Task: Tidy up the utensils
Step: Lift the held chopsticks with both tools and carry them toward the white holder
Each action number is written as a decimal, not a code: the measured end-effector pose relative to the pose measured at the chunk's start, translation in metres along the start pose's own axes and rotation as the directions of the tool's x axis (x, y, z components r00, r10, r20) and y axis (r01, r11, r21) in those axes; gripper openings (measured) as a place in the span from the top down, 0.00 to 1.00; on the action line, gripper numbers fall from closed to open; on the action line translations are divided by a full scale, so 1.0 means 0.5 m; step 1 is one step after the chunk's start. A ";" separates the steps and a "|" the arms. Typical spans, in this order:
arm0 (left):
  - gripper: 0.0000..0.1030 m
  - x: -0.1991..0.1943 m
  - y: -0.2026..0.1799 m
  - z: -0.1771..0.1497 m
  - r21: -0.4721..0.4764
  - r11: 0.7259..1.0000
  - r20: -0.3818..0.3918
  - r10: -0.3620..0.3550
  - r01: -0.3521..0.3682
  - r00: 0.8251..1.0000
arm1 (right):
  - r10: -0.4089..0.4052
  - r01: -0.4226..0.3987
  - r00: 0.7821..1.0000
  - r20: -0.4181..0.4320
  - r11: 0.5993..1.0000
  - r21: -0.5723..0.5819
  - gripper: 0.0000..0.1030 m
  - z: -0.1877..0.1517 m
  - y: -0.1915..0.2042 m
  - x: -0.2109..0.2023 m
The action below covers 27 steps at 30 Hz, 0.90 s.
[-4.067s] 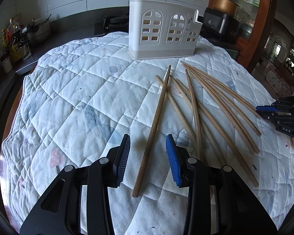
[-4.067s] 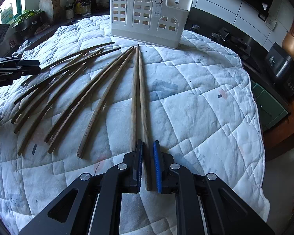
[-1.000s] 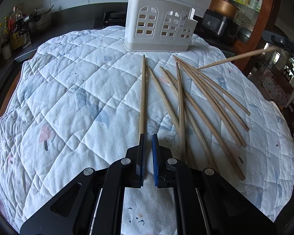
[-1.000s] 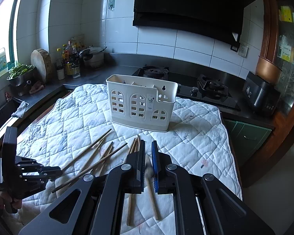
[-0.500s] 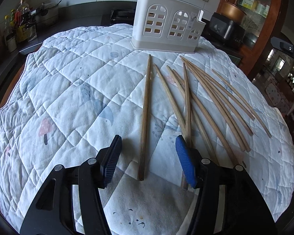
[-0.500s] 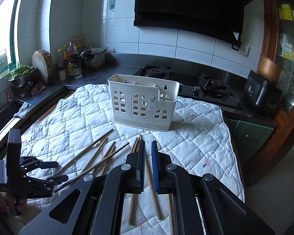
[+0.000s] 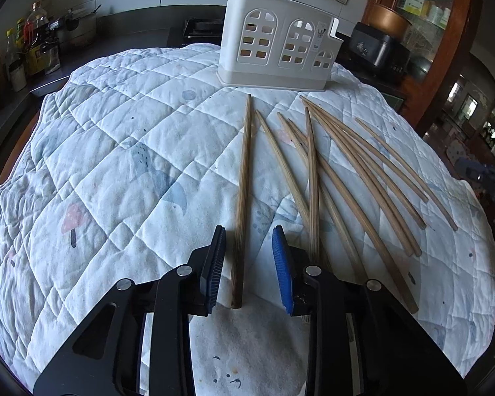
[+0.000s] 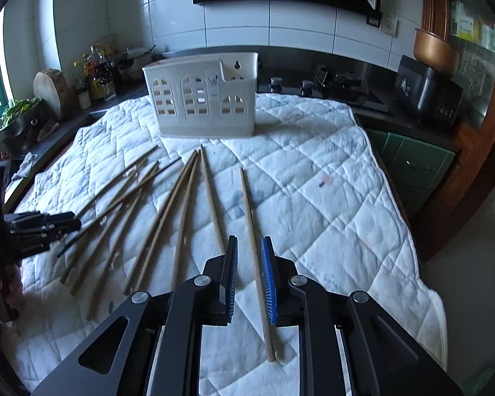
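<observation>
a white quilted cloth (image 7: 122,151) covers the table in a tiled kitchen with a dark counter (image 8: 363,76). a white plastic caddy (image 7: 277,52) with arched cut-outs stands at the far edge, thin wooden chopsticks (image 7: 353,171) fanned before it. left gripper (image 7: 249,264), tilted down, jaws just closing, apart around 1 chopstick (image 7: 242,198). right gripper (image 8: 249,280) just opening, another chopstick (image 8: 254,257) lying loose between.

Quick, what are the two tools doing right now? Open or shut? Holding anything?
Left tool: open, closing around a chopstick on the quilt, not gripping it.
Right tool: open, just opening, a chopstick between its pads, not held.
</observation>
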<state>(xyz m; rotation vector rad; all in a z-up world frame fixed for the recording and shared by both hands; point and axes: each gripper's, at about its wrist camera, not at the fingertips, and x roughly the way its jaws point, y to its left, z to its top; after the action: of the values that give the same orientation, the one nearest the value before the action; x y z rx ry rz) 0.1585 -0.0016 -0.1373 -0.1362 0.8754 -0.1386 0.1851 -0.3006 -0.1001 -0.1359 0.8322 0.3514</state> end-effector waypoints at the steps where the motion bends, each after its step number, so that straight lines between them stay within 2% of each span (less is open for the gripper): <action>1: 0.79 0.000 0.000 0.000 0.001 1.000 0.000 0.000 0.000 1.000 | -0.001 0.001 1.000 -0.018 1.000 -0.001 0.82 -0.011 -0.001 0.010; 12: 0.80 0.009 -0.006 -0.003 0.021 1.000 -0.003 0.014 -0.014 1.000 | -0.033 0.032 0.997 -0.076 0.999 -0.017 0.79 -0.064 -0.012 0.067; 17: 0.90 0.014 -0.007 0.002 0.038 0.998 -0.004 0.041 -0.041 0.999 | -0.036 0.035 0.997 -0.073 0.999 -0.014 0.83 -0.067 -0.012 0.064; 19: 0.91 0.016 -0.007 0.004 0.048 0.998 -0.006 0.047 -0.047 0.999 | -0.040 0.039 0.997 -0.073 0.999 -0.016 0.85 -0.068 -0.011 0.065; 21: 0.93 0.017 -0.010 0.006 0.064 0.996 -0.006 0.064 -0.063 0.998 | -0.047 0.046 0.996 -0.071 0.999 -0.018 0.92 -0.067 -0.009 0.064; 24: 0.94 0.014 -0.017 0.010 0.078 0.993 -0.001 0.084 -0.084 0.996 | -0.065 0.063 0.997 -0.052 0.998 -0.023 0.93 -0.064 -0.005 0.055; 27: 0.94 -0.003 -0.021 0.015 0.076 0.995 0.016 0.061 -0.062 0.998 | -0.066 0.066 0.997 -0.025 0.998 -0.008 0.93 -0.055 -0.005 0.031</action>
<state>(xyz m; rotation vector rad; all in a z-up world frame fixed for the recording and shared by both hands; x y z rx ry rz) 0.1627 -0.0111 -0.1294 -0.0383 0.8587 -0.1139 0.1764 -0.3061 -0.1299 -0.1745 0.8493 0.2911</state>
